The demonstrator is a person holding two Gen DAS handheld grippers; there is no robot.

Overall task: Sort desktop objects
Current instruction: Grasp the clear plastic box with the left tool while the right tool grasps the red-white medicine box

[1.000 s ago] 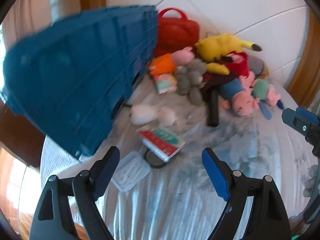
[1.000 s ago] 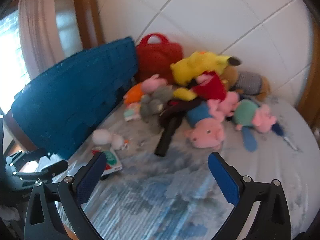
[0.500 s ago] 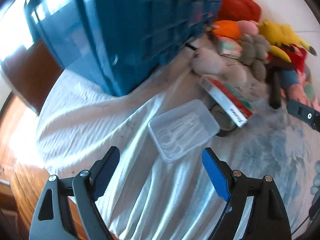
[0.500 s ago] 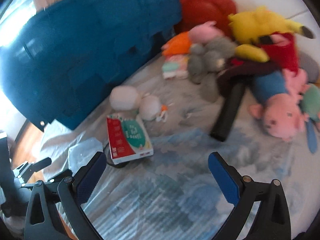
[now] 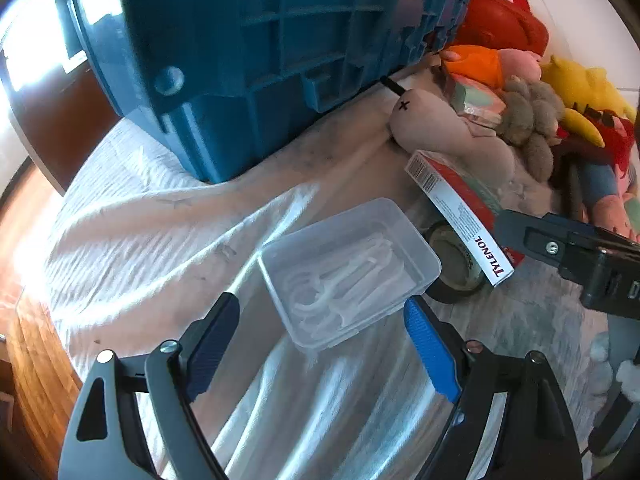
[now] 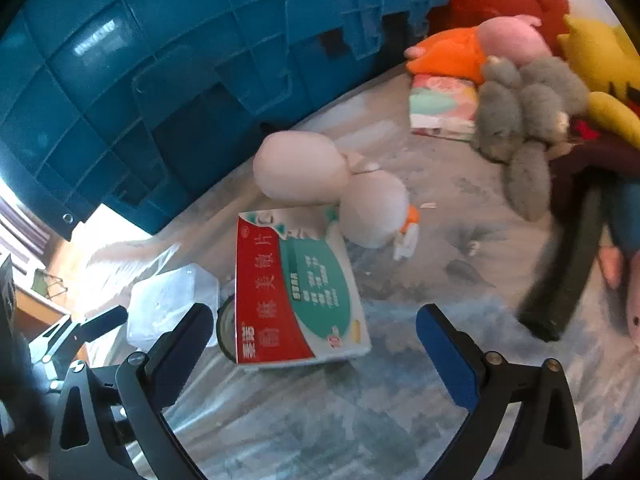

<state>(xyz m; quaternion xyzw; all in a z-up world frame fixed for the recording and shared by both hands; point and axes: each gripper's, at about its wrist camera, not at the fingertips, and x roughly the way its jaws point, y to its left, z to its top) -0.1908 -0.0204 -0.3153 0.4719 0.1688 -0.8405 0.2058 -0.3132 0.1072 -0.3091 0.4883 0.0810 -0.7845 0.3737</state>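
A clear plastic box with white items inside lies on the cloth, just ahead of my left gripper, which is open with nothing between its fingers. A red, white and green medicine box rests partly on a roll of tape. My right gripper hangs open just over the near edge of that medicine box, touching nothing. One right finger shows at the right of the left wrist view. A white plush duck lies behind the medicine box.
A big blue plastic crate stands tipped at the left and back. A heap of plush toys, a tissue pack, a red bag and a black bar fill the right. The cloth-covered table edge drops off at left.
Both grippers have come down and closer to the table. The clear box now sits right before the left fingers, and the medicine box right before the right fingers. Both stayed open.
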